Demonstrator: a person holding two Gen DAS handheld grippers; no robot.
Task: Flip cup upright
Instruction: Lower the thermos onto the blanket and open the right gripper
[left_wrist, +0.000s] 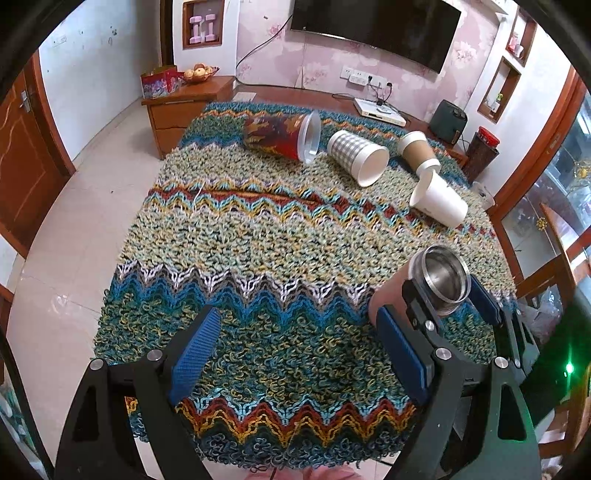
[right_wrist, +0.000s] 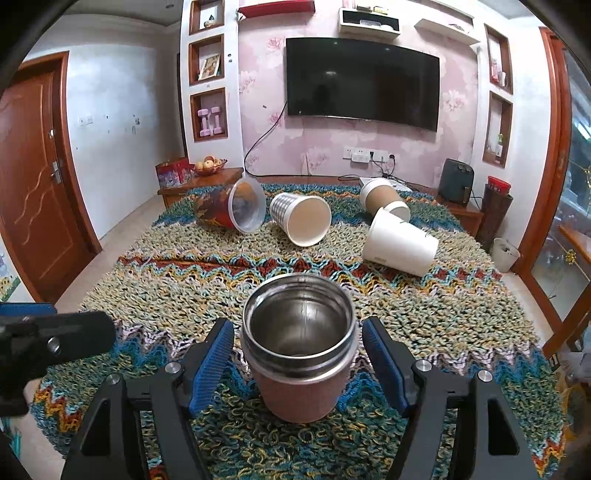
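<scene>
Steel cup (left_wrist: 439, 280) stands upright on the knitted cloth (left_wrist: 258, 251), left wrist view; your left gripper (left_wrist: 299, 354) hangs open, empty. Right wrist view: your right gripper (right_wrist: 298, 363) straddles the cup, pads (right_wrist: 212, 365) apart from it, open.

A table covered by a shaggy zigzag-patterned cloth (right_wrist: 461, 317) carries everything — a steel cup with a brown sleeve (right_wrist: 301, 354) stands upright near the front edge. Toward the far end four cups lie on their sides: a red-patterned plastic tumbler (right_wrist: 231, 208), a checked paper cup (right_wrist: 301, 218), a brown-sleeved paper cup (right_wrist: 384, 197) and a plain white paper cup (right_wrist: 400, 245) — the last two touching.
</scene>
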